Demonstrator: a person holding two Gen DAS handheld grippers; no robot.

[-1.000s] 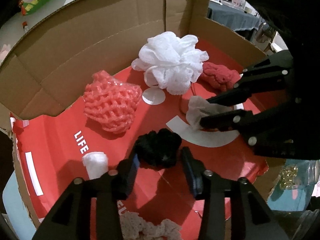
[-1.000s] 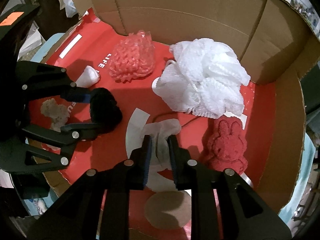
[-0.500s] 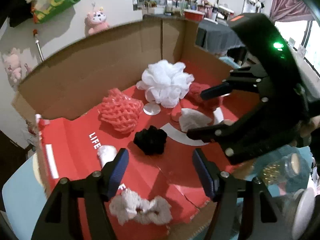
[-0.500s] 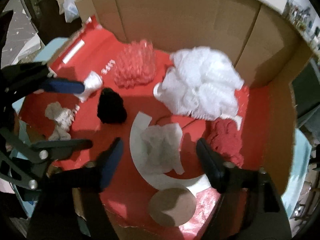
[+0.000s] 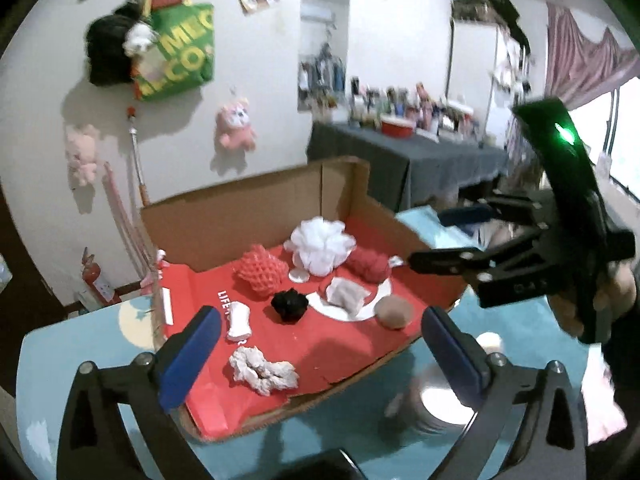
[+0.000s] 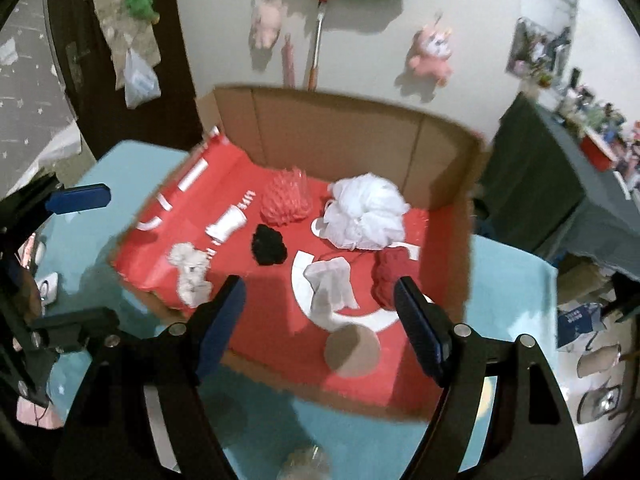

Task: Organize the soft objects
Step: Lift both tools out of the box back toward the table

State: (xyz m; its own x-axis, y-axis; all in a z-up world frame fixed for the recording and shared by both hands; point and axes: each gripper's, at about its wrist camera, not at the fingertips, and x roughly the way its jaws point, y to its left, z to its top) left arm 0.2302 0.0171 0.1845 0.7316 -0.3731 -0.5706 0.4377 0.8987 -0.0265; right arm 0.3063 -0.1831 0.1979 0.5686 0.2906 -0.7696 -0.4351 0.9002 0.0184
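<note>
A cardboard box with a red floor holds the soft things: a white mesh pouf, a coral net sponge, a black scrunchie, a red plush bunny, a pale cloth, a white roll, a cream scrunchie and a tan pad. My left gripper is open and empty above the box's near edge. My right gripper is open and empty, also raised; it shows in the left wrist view.
The box stands on a light blue table. A clear jar stands by the box's near right corner. Plush toys and a green bag hang on the wall. A dark-covered table stands behind.
Both grippers let go and opened wide: the left off the black scrunchie, the right off the pale cloth. Both pulled up and back out of the box.
</note>
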